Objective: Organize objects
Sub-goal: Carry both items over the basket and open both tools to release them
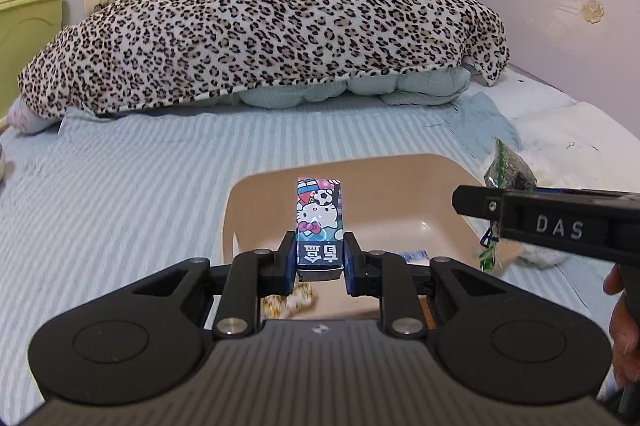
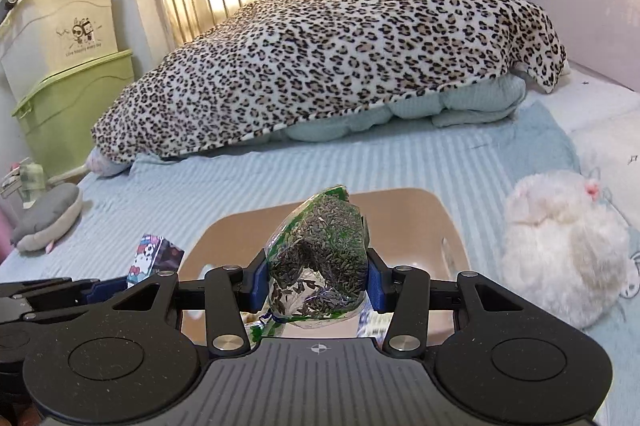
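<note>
The left claw (image 1: 319, 258) is held level above the tan plastic tray (image 1: 256, 197) on the bed, clenched on an upright cartoon-printed cardboard box (image 1: 319, 216). Beside it, the right claw (image 2: 316, 280) is clamped on a clear seed-filled plastic bag (image 2: 320, 258) over the same tray.

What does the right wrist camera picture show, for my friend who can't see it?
The right gripper pinches a clear bag of dark seeds above a tan tray on a striped bed. A fluffy white toy sits to the right, with a leopard-print blanket heaped behind.
</note>
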Demonstrator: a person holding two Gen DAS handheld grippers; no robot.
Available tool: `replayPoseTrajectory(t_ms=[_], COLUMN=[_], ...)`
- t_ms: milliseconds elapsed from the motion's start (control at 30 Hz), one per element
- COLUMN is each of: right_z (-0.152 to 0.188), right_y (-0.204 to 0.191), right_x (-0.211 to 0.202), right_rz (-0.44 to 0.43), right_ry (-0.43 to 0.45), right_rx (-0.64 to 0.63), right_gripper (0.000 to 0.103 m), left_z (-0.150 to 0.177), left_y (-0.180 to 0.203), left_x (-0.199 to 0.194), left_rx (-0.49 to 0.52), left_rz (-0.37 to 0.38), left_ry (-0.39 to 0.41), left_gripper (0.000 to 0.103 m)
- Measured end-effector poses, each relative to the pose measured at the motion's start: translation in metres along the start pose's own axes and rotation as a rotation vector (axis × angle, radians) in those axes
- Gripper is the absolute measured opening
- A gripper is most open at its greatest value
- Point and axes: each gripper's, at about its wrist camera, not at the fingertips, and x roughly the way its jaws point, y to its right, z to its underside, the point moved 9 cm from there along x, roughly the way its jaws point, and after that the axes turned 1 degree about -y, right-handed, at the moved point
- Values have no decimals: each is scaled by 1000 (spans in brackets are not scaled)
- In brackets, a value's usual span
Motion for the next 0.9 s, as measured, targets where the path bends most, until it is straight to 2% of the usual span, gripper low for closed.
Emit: replayPoseTrajectory(t_ms=[167,433,733,767,833,867,900], right_z=[-3,22,50,52,51,49,47], right_y=[14,30,38,37,34,33,32], right_x=[31,79,105,105,103,102,98], right_rz=[15,86,164,163,170,172,174], right_ry=[-36,-137,-202,-216,-213,-205,-193], right_rx=[58,46,-13,-32,-45,-46,-47], right_gripper=[44,44,44,45,58,59,63], left_z=[-5,18,51,52,51,49,46], left_y=[11,6,-2,-3,-4,-3,-4], left_x=[31,102,134,134,130,127,122], left_rx=[72,69,28,19,0,3,11], left_rz=[-64,-138,-133,-130,-112,-111,-118], left_ry=[-8,-135,-259,-268,-268,-260,-251], left_gripper=[24,24,24,25,26,30,41])
